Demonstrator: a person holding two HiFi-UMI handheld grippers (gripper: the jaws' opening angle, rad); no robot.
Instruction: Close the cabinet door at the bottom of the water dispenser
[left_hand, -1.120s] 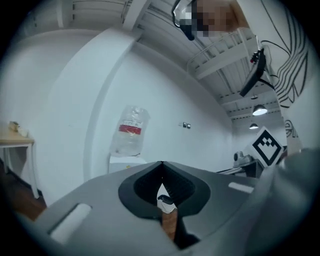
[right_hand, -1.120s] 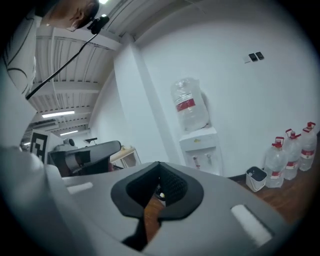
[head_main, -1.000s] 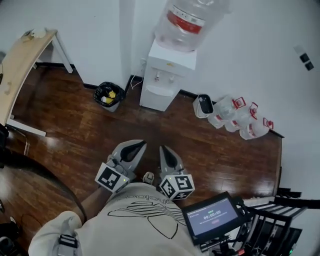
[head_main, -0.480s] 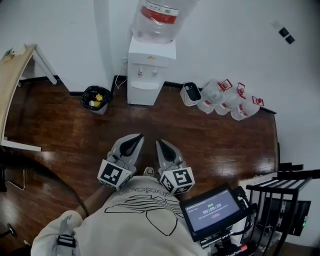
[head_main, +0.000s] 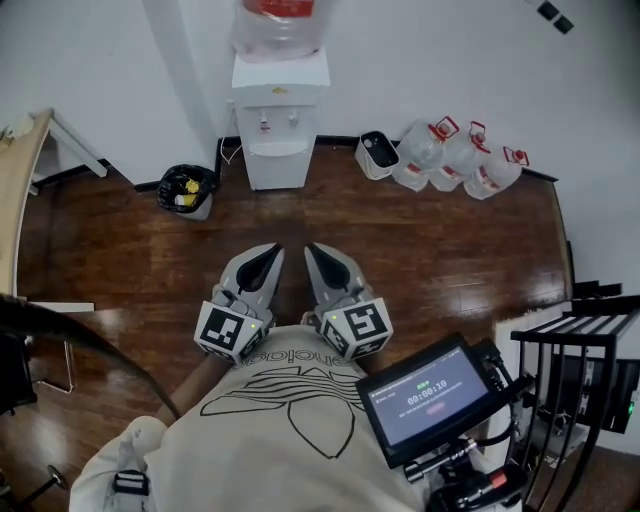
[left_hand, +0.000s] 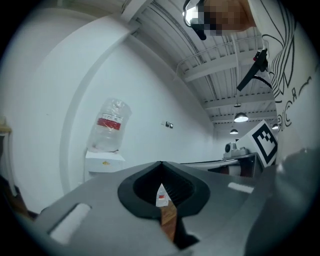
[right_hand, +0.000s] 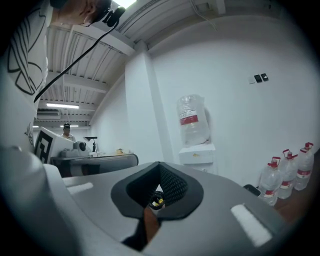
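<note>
The white water dispenser (head_main: 275, 110) stands against the far wall with a clear bottle (head_main: 277, 25) on top. From this steep angle its lower front (head_main: 275, 172) is foreshortened, and I cannot tell how the cabinet door stands. Both grippers are held close to my chest, far from the dispenser. My left gripper (head_main: 262, 262) and right gripper (head_main: 325, 262) point toward it, each shut on nothing. The dispenser (left_hand: 102, 160) shows beyond the left gripper (left_hand: 161, 165). It also shows as the dispenser (right_hand: 197, 152) past the right gripper (right_hand: 159, 164).
A black bin (head_main: 187, 190) sits left of the dispenser; a small white bin (head_main: 377, 153) and several water jugs (head_main: 460, 160) sit to its right. A wooden table (head_main: 15, 190) is at the left, a tablet screen (head_main: 425, 398) and black rack (head_main: 590, 350) at the right.
The head view has swung so the dispenser moved from upper right to top centre. Both grippers stayed shut, side by side near my chest.
</note>
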